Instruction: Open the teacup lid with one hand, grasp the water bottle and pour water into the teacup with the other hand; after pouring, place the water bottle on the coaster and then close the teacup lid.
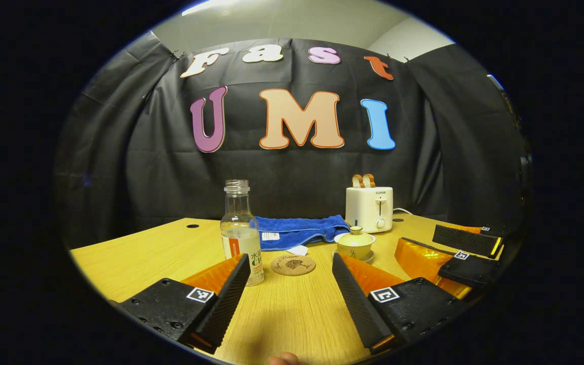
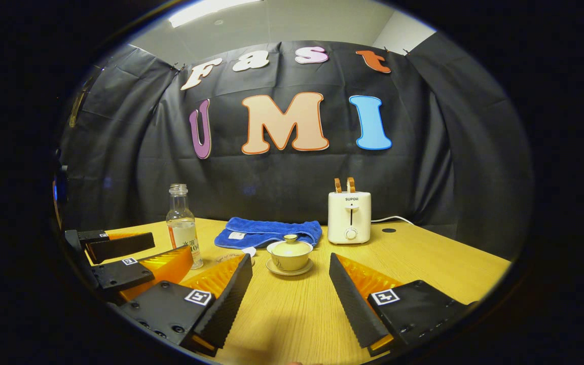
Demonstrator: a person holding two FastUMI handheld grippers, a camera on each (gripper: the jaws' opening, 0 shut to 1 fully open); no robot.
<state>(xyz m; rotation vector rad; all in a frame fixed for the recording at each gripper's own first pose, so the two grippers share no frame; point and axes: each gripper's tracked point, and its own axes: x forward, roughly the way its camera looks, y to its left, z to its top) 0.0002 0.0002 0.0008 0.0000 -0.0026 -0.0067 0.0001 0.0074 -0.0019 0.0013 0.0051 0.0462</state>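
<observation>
Cork coaster [image 2: 236, 259] half hidden behind right claw [image 2: 288, 289], teacup [image 2: 290, 253] lidded

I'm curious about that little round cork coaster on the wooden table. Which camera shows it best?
The left gripper view: the round cork coaster lies whole and unblocked between the clear glass water bottle and the lidded cream teacup. In the right gripper view, the right gripper's finger hides most of it.

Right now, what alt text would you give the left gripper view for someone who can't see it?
The left gripper is open above a wooden table, facing an uncapped bottle, a coaster and a lidded teacup. Behind sit a blue towel and a toaster; the right gripper is on the right.
</observation>
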